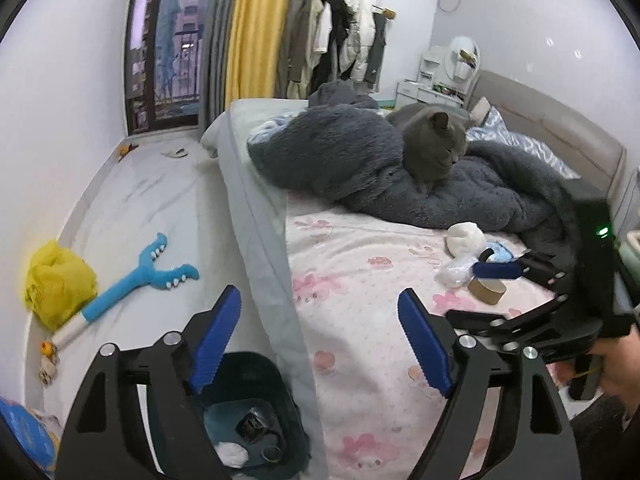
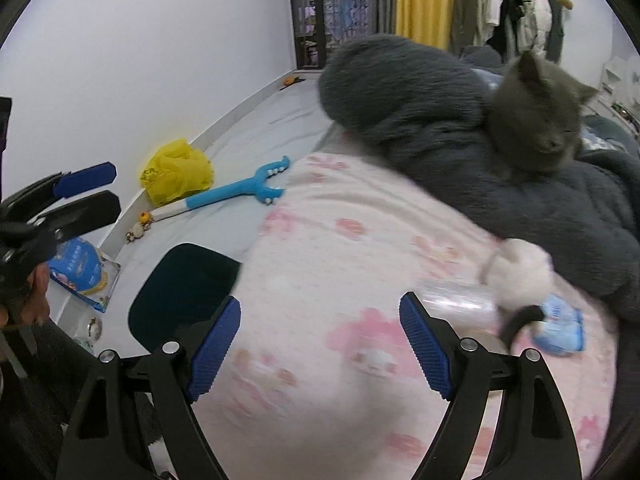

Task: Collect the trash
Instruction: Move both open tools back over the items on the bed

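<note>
though blurred, blue packet (image 2: 560,326) shows print.

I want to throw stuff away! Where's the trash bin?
The dark trash bin stands on the floor beside the bed, low in the left wrist view, under the open left gripper.

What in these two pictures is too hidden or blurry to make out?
- Bin contents: left view, the left gripper covers part.
- Cardboard roll: left view, partly behind the right gripper.
- Blue packet print: right view, blurred.
- Small items by the wall: left view, too small.
</note>
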`<state>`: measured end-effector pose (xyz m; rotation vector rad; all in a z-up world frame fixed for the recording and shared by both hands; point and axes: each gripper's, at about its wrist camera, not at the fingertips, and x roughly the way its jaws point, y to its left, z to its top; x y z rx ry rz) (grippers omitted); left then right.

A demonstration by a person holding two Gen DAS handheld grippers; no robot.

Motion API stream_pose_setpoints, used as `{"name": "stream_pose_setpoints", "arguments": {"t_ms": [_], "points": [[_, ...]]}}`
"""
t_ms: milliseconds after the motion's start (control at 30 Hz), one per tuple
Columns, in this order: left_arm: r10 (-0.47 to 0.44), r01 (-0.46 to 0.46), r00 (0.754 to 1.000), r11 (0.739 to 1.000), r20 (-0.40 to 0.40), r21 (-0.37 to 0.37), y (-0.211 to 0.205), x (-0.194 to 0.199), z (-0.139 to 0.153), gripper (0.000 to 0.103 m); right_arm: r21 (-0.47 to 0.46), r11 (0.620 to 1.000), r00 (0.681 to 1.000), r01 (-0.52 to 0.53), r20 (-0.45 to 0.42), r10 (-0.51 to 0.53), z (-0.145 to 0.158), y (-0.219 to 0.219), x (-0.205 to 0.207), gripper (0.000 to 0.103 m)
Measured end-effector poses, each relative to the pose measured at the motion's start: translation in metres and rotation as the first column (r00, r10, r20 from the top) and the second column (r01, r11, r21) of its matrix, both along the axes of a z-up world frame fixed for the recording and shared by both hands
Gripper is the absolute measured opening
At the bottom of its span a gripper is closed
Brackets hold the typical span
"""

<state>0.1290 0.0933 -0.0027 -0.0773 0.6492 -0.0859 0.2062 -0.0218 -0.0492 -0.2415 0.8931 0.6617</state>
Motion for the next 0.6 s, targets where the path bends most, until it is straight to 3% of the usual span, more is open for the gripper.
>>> {"name": "stream_pose_setpoints", "arguments": {"t_ms": [67,300,600], "points": [[-0.013,0.013,1.0,0.999,0.007,0.045,-0.008,0.006,0.001,0.084,0.007,1.0,1.0,0.016,0.008,-0.016,0.003,-0.015,0.001,0.083],[-0.097,0.096,0.995,0.993,0.013,0.061,-0.03,0.033,0.003,0.088,0.028,0.999,0.999,0.044,0.018,-0.044,0.008,-0.055,0.007,0.084],[-0.256,0.256,0.967,0.967,-0.022,0.006,-0.063,0.06,-0.011,0.086,0.02,0.999,1.0,0.03,-0.001,-0.03,-0.011,-0.082,0.012,0.084]]}}
